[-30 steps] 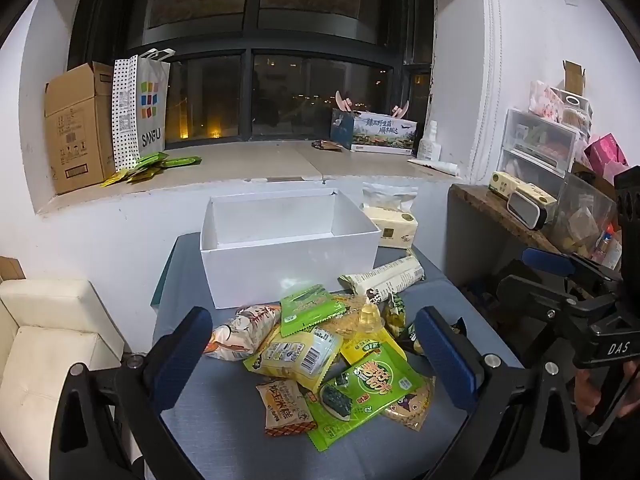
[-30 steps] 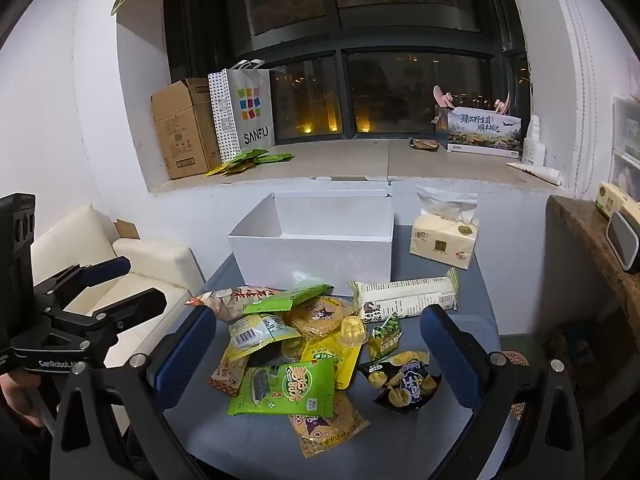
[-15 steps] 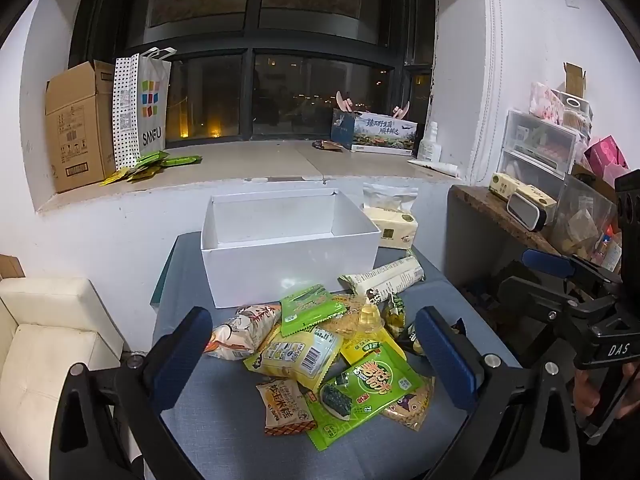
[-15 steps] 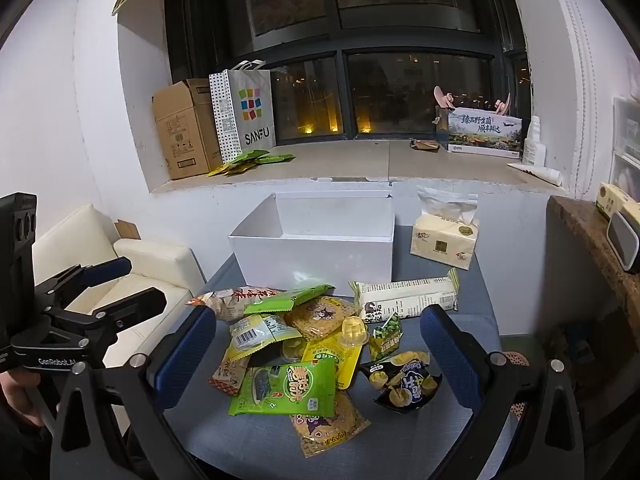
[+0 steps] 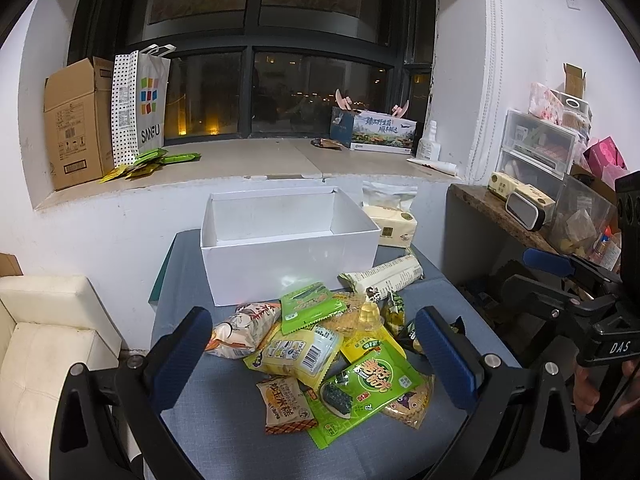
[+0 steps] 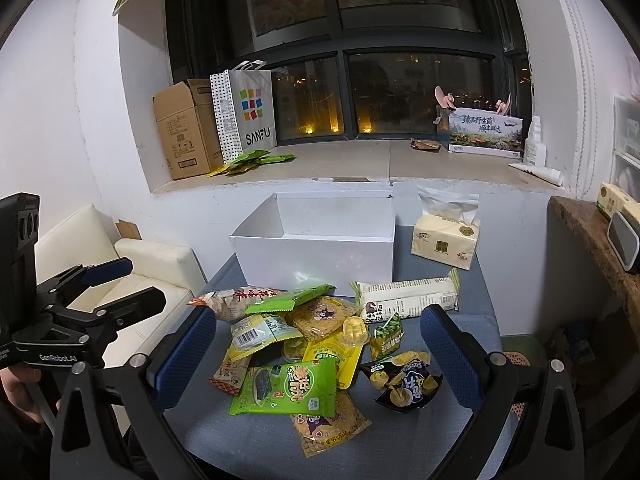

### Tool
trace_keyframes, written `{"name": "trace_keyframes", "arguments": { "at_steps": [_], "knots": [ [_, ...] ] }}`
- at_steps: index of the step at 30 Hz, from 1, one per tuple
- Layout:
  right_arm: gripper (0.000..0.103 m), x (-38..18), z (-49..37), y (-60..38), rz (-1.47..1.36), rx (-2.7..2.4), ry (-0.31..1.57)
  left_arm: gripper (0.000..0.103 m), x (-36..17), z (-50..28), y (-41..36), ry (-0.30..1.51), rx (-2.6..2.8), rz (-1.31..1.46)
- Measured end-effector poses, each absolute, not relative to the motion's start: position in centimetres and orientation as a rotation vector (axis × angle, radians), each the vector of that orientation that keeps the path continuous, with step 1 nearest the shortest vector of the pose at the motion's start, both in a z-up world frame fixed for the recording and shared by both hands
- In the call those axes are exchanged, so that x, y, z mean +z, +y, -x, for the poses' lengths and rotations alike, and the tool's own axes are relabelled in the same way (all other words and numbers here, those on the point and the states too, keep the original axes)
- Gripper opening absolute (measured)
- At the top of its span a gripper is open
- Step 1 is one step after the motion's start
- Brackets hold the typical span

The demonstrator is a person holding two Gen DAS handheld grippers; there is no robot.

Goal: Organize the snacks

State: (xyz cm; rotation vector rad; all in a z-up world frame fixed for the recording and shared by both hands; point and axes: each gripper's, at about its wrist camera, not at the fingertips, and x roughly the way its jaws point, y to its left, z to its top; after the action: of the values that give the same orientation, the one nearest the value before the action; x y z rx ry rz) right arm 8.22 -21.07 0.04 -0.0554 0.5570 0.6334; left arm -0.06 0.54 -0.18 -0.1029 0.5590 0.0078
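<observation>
- The white box (image 5: 288, 256) stands open-topped at the back of the desk (image 5: 224, 440), with nothing above its rim.
- The snack pile (image 5: 328, 352) crowds the desk's middle, just in front of the box wall.
- Bare desk surface lies near the front edge.
- A tissue pack (image 6: 446, 242) stands right of the box.

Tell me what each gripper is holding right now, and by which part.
Nothing is held. The left gripper and the right gripper are both open above the snack pile, touching no packet.
</observation>
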Motion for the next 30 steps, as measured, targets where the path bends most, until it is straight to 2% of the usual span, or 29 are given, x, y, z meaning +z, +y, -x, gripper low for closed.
{"name": "trace_keyframes", "arguments": {
  "at_steps": [30],
  "knots": [
    [0.103, 0.26, -8.19, -21.15, 0.053, 0.637, 0.553, 0.103, -0.36, -0.17, 0.69, 0.569, 0.002, 0.111]
  ]
}}
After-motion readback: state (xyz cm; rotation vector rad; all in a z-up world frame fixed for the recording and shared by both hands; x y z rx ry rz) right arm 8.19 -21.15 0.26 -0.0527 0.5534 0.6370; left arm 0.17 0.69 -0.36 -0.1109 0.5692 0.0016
